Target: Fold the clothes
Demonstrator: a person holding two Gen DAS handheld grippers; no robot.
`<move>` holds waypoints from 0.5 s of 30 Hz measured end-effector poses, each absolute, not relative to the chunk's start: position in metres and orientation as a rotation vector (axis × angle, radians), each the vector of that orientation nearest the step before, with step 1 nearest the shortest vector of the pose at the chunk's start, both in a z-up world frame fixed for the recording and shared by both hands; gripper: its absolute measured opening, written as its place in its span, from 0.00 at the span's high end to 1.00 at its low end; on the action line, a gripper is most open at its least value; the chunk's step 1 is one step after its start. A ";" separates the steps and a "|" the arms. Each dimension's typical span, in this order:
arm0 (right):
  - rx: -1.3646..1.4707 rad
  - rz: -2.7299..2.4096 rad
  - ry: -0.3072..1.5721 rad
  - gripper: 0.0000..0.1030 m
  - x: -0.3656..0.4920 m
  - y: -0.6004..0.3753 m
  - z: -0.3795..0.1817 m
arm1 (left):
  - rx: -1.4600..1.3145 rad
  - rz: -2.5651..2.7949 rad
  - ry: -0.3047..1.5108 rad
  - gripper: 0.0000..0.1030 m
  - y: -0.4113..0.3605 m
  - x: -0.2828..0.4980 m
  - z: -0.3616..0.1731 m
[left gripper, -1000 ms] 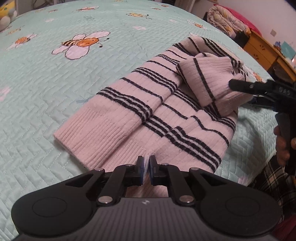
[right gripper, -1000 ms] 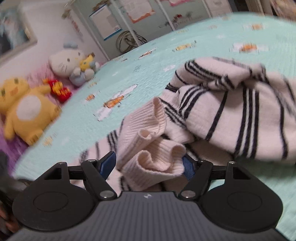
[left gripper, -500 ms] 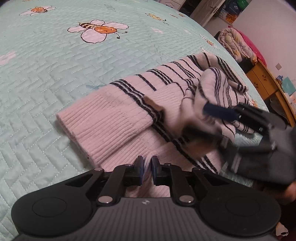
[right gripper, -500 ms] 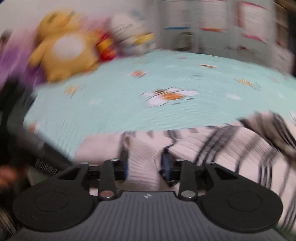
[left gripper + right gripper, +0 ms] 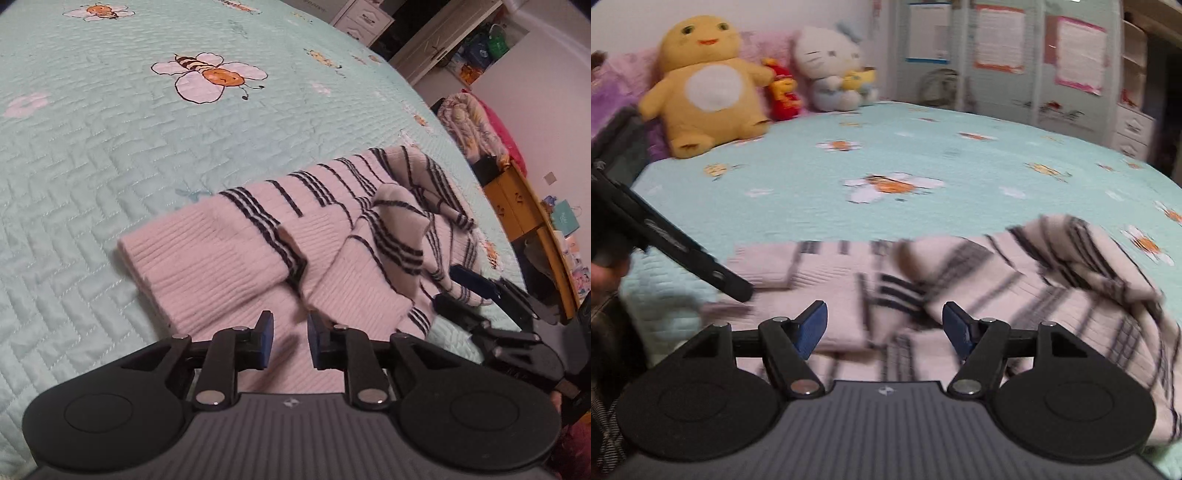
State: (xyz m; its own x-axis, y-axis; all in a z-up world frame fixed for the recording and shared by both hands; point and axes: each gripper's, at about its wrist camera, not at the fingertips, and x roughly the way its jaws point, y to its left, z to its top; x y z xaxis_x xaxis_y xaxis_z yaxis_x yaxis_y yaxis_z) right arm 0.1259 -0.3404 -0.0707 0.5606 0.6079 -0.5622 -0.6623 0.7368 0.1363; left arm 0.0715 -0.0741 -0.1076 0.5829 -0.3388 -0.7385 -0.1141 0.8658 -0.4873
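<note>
Pink striped sweater [image 5: 295, 236] lies on the near part of the mint quilted bedspread [image 5: 92, 147], partly folded: ribbed hem end toward the left, a ribbed sleeve cuff [image 5: 354, 295] lying on top near the middle, bunched striped fabric at the right.

Left gripper [image 5: 288, 339]: jaws part open with a modest gap, nothing between the blue pads, sitting just above the near edge of the sweater. Contact with the knit can't be judged.

Right gripper [image 5: 882, 325]: jaws spread wide, empty, over the sweater's striped middle. This view is motion-blurred on the fabric. In the left wrist view the same gripper [image 5: 454, 288] shows at the right edge of the sweater, blue pads apart, one finger close to the striped fold.

Left gripper body [image 5: 676, 243] also shows in the right wrist view at left, over the hem end.

Bee print [image 5: 210, 75] on the bedspread beyond the sweater. Yellow plush toy [image 5: 701, 85] and white cat plush [image 5: 831, 70] at the head of the bed.
</note>
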 end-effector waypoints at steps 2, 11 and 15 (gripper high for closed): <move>-0.065 0.701 0.632 0.33 0.132 -0.354 -0.072 | -0.501 -0.110 0.952 0.71 -0.079 0.079 -0.110; -0.153 0.612 0.587 0.33 0.140 -0.377 -0.076 | -0.370 -0.074 0.993 0.68 -0.103 0.101 -0.119; -0.018 0.498 0.582 0.33 0.163 -0.417 -0.072 | -0.365 -0.092 1.001 0.87 -0.102 0.104 -0.119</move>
State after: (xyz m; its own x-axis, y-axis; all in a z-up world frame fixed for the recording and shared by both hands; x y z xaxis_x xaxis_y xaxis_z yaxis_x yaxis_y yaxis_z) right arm 0.1629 -0.4170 -0.0720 0.7204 0.4457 -0.5314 -0.4559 0.8817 0.1215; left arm 0.1037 -0.1023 -0.1192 0.5414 -0.2410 -0.8055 -0.0908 0.9357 -0.3410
